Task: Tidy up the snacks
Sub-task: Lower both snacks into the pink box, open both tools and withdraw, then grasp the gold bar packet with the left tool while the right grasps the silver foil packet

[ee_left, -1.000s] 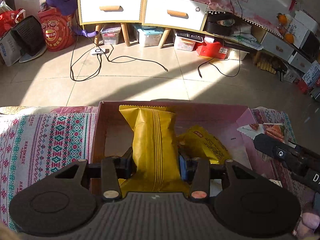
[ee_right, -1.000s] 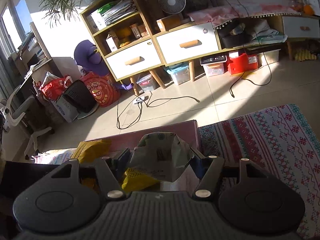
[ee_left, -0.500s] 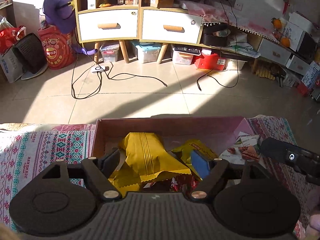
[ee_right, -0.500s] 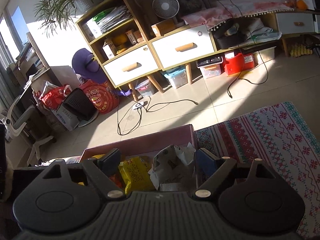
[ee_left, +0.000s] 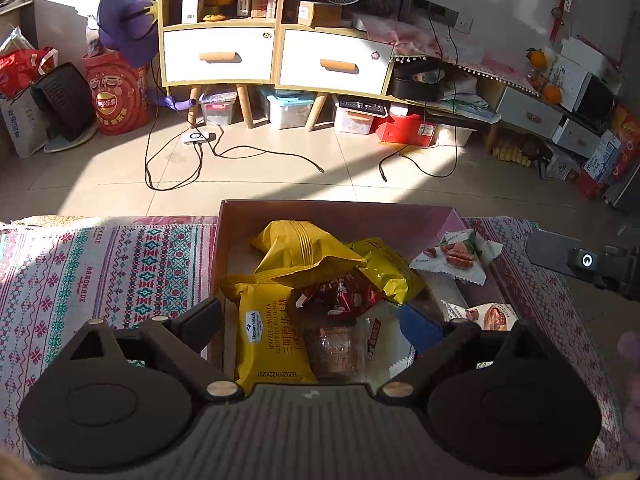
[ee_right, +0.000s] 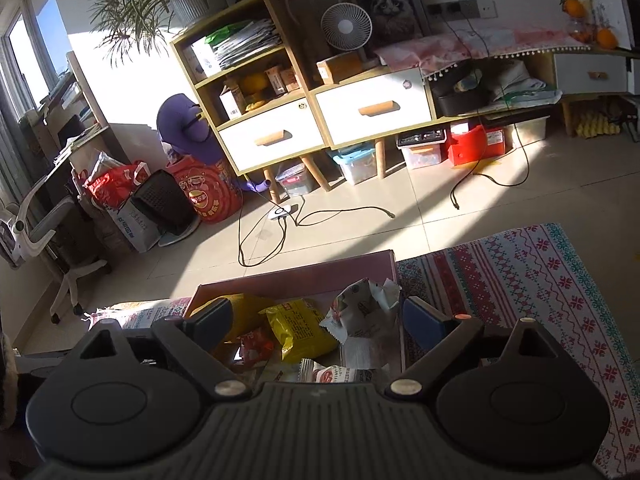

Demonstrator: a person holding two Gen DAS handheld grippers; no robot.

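Note:
A pink cardboard box sits on the patterned cloth and holds several snack packets. A plain yellow packet lies on top near the back, a yellow waffle sandwich packet lies at the front, and a red packet sits between them. My left gripper hovers above these with its jaws opening and nothing pressed between them. From the right wrist view the same box shows a white crumpled packet at its right wall. My right gripper hangs over it, jaws opening, pads clear of the packet.
The box stands at the table's far edge, with the embroidered cloth spreading left and right of it. Beyond lie a tiled floor with loose cables and a shelf unit with drawers. The other gripper's body juts in at right.
Both grippers let go of their packets: the yellow one and the white one dropped into the box. Both sets of jaws spread wide and both grippers drew up and back from the box.

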